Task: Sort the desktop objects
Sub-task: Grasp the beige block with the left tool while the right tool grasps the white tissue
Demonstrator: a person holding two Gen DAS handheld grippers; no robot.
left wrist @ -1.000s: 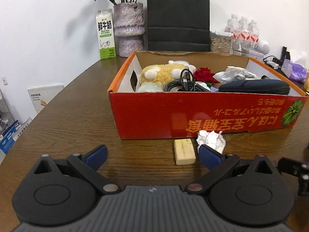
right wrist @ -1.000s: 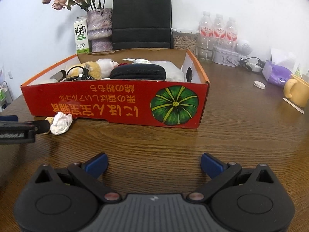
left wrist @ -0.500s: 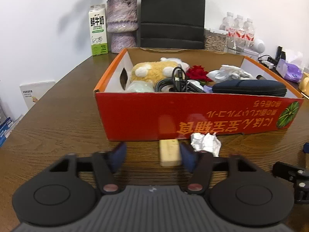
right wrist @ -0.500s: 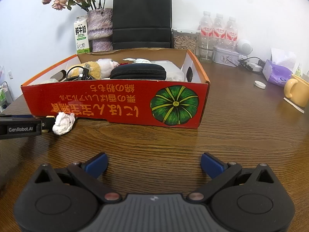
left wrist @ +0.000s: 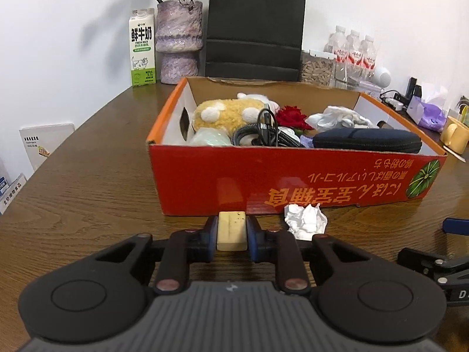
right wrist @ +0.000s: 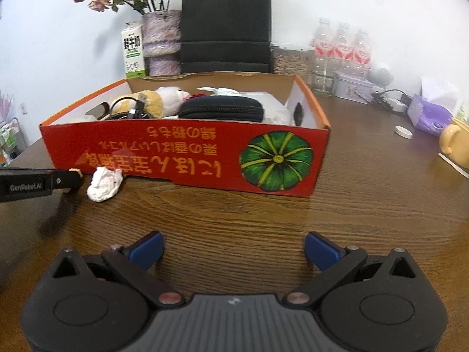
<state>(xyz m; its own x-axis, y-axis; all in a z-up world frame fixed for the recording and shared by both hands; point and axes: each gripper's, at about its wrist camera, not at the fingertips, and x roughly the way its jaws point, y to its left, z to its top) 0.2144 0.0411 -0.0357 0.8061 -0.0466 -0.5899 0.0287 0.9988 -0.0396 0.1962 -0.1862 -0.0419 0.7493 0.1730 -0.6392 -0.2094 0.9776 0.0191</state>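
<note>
My left gripper point(left wrist: 232, 231) is shut on a small cream block point(left wrist: 231, 228) on the wooden table, just in front of the red cardboard box point(left wrist: 293, 182). A crumpled white paper ball point(left wrist: 306, 221) lies right of the block against the box front; it also shows in the right wrist view point(right wrist: 104, 184). The box point(right wrist: 181, 158) holds a plush toy point(left wrist: 225, 114), a black cable point(left wrist: 263, 130), a red flower, white cloth and a black case point(left wrist: 366, 140). My right gripper point(right wrist: 233, 248) is open and empty over bare table, near the box's right front. The left gripper shows in the right wrist view point(right wrist: 70, 179).
A milk carton point(left wrist: 142, 47), a flower vase point(left wrist: 178, 41), a black paper bag point(left wrist: 255, 26) and water bottles point(left wrist: 354, 50) stand behind the box. A yellow mug point(right wrist: 457, 145), a purple tissue pack point(right wrist: 431, 114) and a white cap point(right wrist: 403, 131) sit at the right.
My left gripper moved left and forward to the cream block and shut on it. The right gripper stayed open and shifted a little.
</note>
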